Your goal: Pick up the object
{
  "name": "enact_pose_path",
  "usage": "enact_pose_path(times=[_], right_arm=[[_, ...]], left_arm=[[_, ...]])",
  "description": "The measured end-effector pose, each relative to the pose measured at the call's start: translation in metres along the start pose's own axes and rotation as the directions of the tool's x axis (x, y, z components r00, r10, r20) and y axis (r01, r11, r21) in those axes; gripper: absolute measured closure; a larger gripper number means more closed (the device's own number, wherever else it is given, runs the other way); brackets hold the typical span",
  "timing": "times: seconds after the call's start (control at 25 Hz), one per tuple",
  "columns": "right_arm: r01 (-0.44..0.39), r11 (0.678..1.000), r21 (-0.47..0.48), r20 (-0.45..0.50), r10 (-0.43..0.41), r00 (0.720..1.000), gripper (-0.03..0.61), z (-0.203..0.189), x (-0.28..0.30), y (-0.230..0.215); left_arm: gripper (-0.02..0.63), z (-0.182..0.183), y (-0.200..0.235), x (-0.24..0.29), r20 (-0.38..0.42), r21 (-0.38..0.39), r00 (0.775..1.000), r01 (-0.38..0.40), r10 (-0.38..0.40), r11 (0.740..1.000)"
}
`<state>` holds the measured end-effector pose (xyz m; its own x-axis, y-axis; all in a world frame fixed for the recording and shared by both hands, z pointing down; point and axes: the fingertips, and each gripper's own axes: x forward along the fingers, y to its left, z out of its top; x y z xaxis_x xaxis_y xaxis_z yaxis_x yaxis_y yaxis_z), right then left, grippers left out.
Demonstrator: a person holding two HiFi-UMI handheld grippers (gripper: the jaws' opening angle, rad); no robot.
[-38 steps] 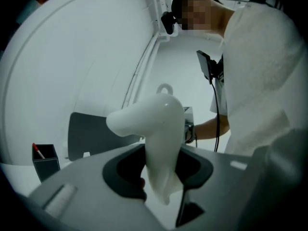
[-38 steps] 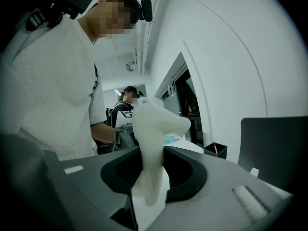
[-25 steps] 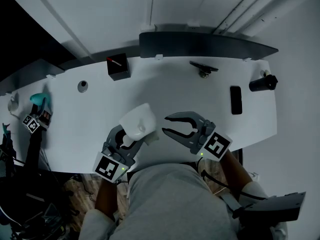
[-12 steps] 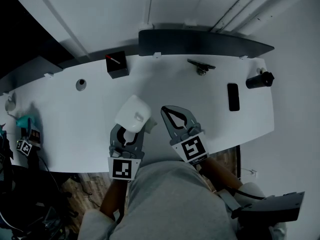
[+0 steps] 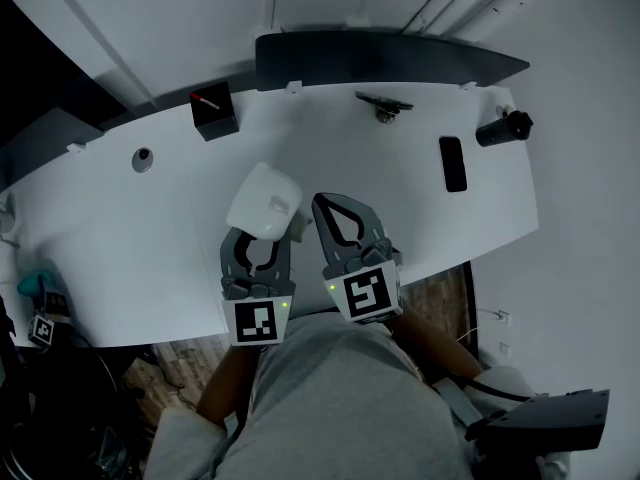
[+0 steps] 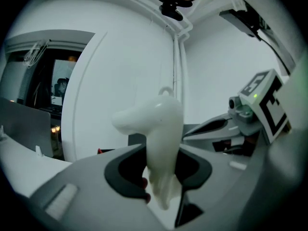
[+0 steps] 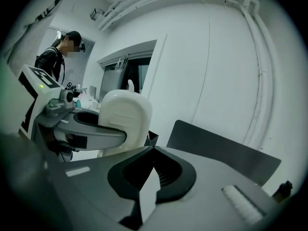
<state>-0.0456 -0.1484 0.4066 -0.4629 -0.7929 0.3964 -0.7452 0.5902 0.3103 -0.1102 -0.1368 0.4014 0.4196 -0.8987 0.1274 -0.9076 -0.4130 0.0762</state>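
The object is a white, rounded plastic piece, held off the white table near its front edge. My left gripper is shut on its lower end; in the left gripper view the white piece stands up between the two dark pads of that gripper. My right gripper sits just to the right of it, shut with nothing between its tips. In the right gripper view those tips meet, with the white piece and the left gripper to their left.
At the table's back stand a black box with a red mark, a dark curved panel and a small dark clip. A black phone and a black cylinder lie at the right. A person stands in the distance.
The right gripper's jaws went from open to shut, empty, and it swung from pointing left to pointing away from me. The left gripper turned the same way, white piece still in it.
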Motion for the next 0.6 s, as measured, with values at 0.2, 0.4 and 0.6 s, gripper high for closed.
enact_pose_path(times=[0.2, 0.4, 0.6], right_arm=[[0.027, 0.999, 0.032, -0.007, -0.027, 1.0, 0.578, -0.006, -0.013, 0.002], [0.031, 0.998, 0.053, 0.028, -0.032, 0.999, 0.578, -0.003, -0.026, -0.001], [0.019, 0.998, 0.063, 0.071, -0.024, 0.997, 0.578, -0.007, -0.05, -0.006]], left_arm=[[0.474, -0.002, -0.014, -0.007, -0.004, -0.01, 1.0, 0.013, -0.013, 1.0], [0.474, -0.003, -0.024, -0.011, -0.023, -0.017, 0.999, -0.033, 0.032, 0.999], [0.474, -0.004, -0.046, -0.019, -0.034, -0.021, 0.998, -0.054, 0.053, 0.998]])
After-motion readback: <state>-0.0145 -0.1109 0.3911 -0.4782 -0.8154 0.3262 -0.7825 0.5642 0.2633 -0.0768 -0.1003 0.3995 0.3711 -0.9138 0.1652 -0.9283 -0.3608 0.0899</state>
